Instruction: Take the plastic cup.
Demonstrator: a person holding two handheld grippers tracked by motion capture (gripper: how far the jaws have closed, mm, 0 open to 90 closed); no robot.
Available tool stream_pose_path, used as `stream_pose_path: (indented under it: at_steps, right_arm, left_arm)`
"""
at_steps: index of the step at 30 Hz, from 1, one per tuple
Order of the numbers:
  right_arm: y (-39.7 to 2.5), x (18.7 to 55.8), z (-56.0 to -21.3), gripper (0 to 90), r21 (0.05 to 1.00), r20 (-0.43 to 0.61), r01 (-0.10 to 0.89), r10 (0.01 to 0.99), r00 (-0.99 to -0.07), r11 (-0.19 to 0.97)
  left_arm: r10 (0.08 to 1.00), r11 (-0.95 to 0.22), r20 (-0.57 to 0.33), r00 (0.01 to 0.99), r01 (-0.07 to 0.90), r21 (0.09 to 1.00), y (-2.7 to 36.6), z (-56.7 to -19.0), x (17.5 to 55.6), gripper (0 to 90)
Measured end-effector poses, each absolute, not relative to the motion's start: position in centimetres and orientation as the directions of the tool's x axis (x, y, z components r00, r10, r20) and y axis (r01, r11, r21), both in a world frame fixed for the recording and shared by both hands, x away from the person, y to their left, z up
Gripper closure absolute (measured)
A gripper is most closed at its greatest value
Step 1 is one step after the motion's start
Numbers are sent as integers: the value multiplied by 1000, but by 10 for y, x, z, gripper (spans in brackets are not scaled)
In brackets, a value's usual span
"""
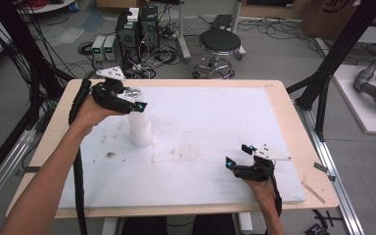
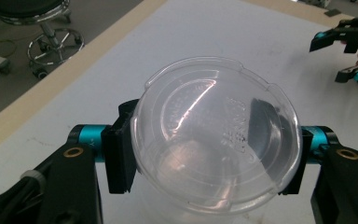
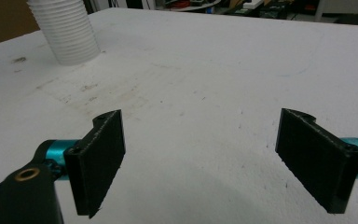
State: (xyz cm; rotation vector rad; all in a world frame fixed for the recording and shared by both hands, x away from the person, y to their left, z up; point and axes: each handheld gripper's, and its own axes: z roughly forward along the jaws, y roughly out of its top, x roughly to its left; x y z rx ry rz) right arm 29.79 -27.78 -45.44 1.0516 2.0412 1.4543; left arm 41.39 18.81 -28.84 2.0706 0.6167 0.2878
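Here's the left gripper (image 2: 205, 158), jaws pinched on opposite edges of a clear plastic cup (image 2: 216, 135), held above the stack of white cups (image 1: 140, 128) at the table's (image 1: 215, 196) left side. That cup looks feather-light, thin and slick, probably easy to crush, so a gentle rim grip suits it. The right gripper (image 3: 200, 163) rests at the near right, jaws spread wide, holding nothing.

Even, bright overhead light washes the white counter (image 1: 200, 147) nearly flat, with only soft shadows. The clear lid (image 2: 216, 135) shows streaks of glare in the left gripper view. All views are slightly soft; the near jaws blur.
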Motion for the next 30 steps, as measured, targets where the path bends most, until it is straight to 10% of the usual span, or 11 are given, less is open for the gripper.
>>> stream_pose_path:
  at_steps: [12,30]
  right_arm:
    - [-278,298,-454,158,927,88,336,776,-624,166]
    - [-278,297,-454,158,929,91,333,771,-630,162]
  left_arm:
    - [534,-434,19,846,254,865,191,-220,399,383]
    - [397,-376,-8,918,171,911,184,-231,352,389]
